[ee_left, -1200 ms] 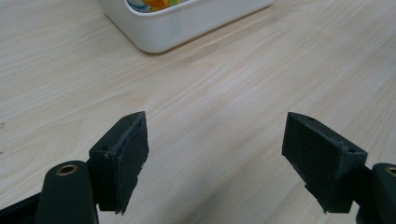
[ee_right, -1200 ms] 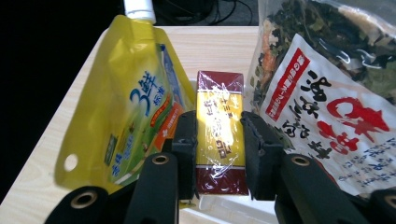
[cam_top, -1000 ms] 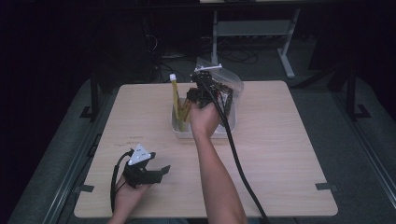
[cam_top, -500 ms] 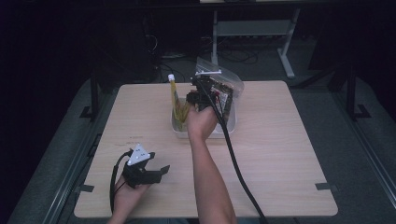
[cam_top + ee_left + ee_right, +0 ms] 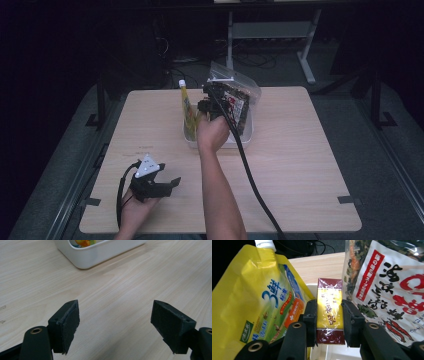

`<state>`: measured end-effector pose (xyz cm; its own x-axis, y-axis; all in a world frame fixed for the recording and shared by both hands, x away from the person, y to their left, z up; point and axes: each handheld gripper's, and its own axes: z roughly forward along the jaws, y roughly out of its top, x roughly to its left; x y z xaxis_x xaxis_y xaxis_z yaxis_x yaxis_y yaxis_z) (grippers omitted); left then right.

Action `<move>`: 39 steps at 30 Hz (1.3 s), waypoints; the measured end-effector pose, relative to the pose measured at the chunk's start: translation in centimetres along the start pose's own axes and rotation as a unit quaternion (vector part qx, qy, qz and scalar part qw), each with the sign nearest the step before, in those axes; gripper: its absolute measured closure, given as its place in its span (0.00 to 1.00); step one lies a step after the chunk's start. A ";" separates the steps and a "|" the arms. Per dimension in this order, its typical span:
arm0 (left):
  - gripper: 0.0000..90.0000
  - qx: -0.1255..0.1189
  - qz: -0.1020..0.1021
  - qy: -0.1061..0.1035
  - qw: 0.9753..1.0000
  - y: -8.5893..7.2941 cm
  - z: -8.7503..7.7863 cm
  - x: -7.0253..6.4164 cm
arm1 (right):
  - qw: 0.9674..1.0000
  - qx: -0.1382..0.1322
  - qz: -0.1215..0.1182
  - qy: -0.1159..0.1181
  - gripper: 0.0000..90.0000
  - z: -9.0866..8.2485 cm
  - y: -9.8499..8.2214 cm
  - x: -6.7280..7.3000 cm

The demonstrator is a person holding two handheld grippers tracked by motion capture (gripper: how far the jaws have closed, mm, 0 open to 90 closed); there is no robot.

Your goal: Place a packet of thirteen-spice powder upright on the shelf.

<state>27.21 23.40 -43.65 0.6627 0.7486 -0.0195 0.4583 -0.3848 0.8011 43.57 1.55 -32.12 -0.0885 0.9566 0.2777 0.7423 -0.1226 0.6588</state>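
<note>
Your left gripper (image 5: 159, 184) sits low over the near left part of the table (image 5: 300, 165), and in the left gripper view (image 5: 113, 320) its jaws stand wide apart with bare wood between them. The corner of the white tub (image 5: 92, 255) shows ahead of it, well apart from the jaws.

Moving right, the yellow pouch (image 5: 187, 110) with the white cap stands upright at the left end of the tub (image 5: 245, 137) in the high view. In the right gripper view the pouch (image 5: 254, 302) leans just beside the small box (image 5: 330, 313).

Your right gripper (image 5: 212, 102) is over the tub, and in its own view (image 5: 329, 315) the jaws are clamped on the maroon and gold box wrapped in clear film, one pad on each long side. The box is upright, held above the tub's inside.

To the right of the box stands the clear bag of dried food (image 5: 392, 287) with its red and white label; in the high view the bag (image 5: 239, 97) fills the tub's right end.
</note>
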 end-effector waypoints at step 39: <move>0.25 0.007 0.000 0.009 1.000 -0.3 -0.1 -0.2 | 0.994 0.052 -0.026 0.096 0.59 0.8 -0.6 -0.5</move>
<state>26.85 23.43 -43.84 0.6524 0.7578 -0.0087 0.4668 -0.3927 0.7924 43.70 1.35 -33.15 -0.2459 0.8917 0.3801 0.7967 -0.0374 0.6032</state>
